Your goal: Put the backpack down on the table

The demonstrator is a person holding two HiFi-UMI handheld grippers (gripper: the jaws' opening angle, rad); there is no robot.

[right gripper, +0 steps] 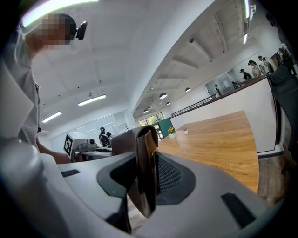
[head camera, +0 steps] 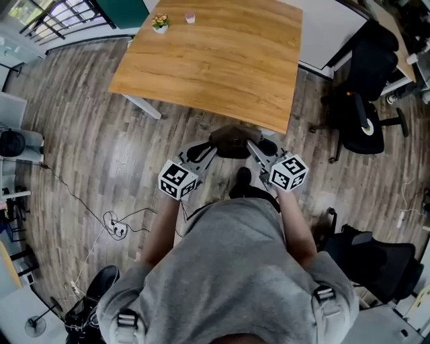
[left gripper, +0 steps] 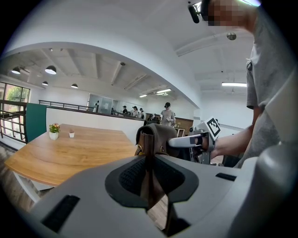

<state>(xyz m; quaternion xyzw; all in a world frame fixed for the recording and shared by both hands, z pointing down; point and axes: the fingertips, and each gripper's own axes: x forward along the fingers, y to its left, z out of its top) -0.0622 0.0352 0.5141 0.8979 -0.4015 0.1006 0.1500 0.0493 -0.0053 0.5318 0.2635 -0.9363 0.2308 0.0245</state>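
backpack (head camera: 234, 141): brown, hanging above the floor (head camera: 87, 141), just short of the bench's (head camera: 215, 67) near edge; not on the bench.
left gripper (head camera: 205, 152): fingers (left gripper: 126, 178) drawn close, clamped on a brown strap (left gripper: 150, 174) of the backpack.
right gripper (head camera: 255, 150): fingers (right gripper: 171, 178) drawn close, clamped on a second strap (right gripper: 145, 172).
bench: wood top; potted plant (head camera: 160, 23) and small cup (head camera: 190, 18) at its far corner.
floor: wood planks; cable (head camera: 115, 225) at left.
chair (head camera: 366, 101): black, right of the bench.
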